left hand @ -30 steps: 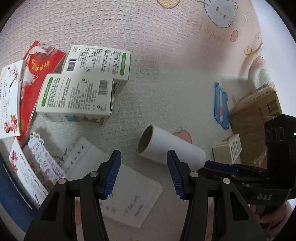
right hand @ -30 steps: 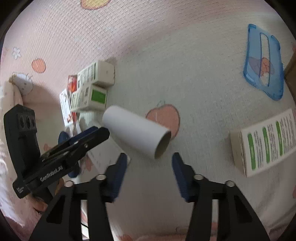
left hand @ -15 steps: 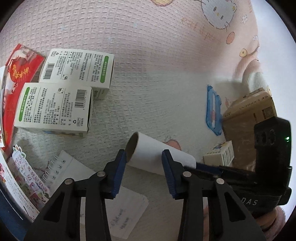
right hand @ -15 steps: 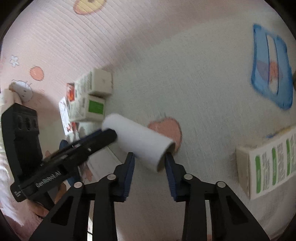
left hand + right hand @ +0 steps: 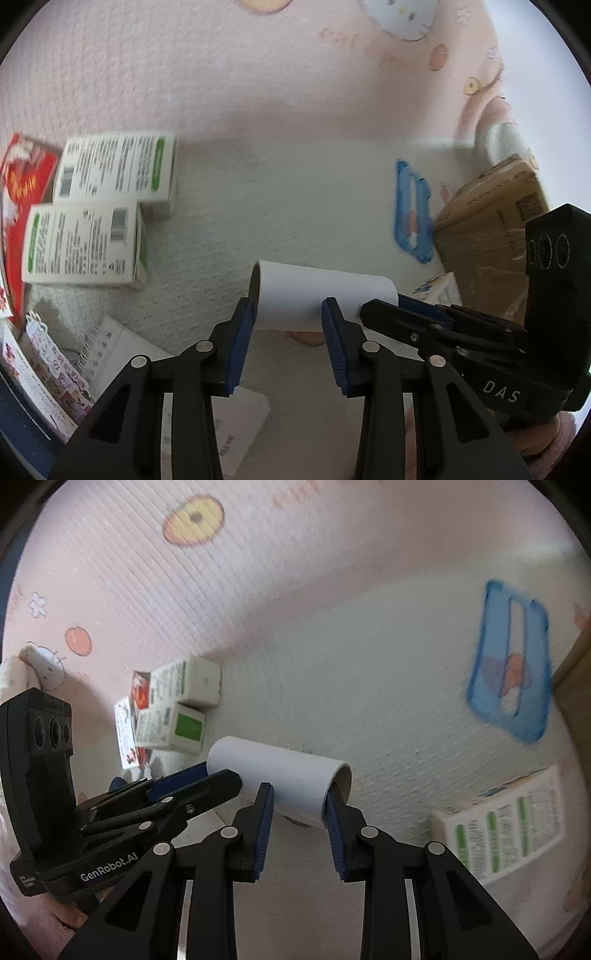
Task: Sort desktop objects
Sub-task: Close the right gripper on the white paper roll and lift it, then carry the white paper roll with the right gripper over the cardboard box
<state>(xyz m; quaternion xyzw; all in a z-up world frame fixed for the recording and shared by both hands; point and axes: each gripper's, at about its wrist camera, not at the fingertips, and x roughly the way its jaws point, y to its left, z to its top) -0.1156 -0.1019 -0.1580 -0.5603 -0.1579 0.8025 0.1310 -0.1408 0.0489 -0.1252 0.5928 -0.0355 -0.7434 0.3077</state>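
Observation:
A white paper roll (image 5: 317, 291) is held between both grippers, lifted off the white mat. My left gripper (image 5: 288, 317) is shut on its left end. My right gripper (image 5: 299, 801) is shut on its right end; the roll (image 5: 284, 775) lies across both views. The right gripper (image 5: 424, 317) shows in the left wrist view and the left gripper (image 5: 192, 779) in the right wrist view. Two white-and-green boxes (image 5: 99, 214) lie at the left on the mat.
A blue plastic frame (image 5: 412, 214) lies on the mat (image 5: 277, 206). A cardboard box (image 5: 491, 225) and a small box (image 5: 439, 288) stand at the right. A red packet (image 5: 22, 195), cards and a notepad (image 5: 122, 347) lie at the left. Another white-and-green box (image 5: 506, 827) is at the right.
Both grippers closed in on the paper roll from open, took hold of its two ends, and raised it off the mat.

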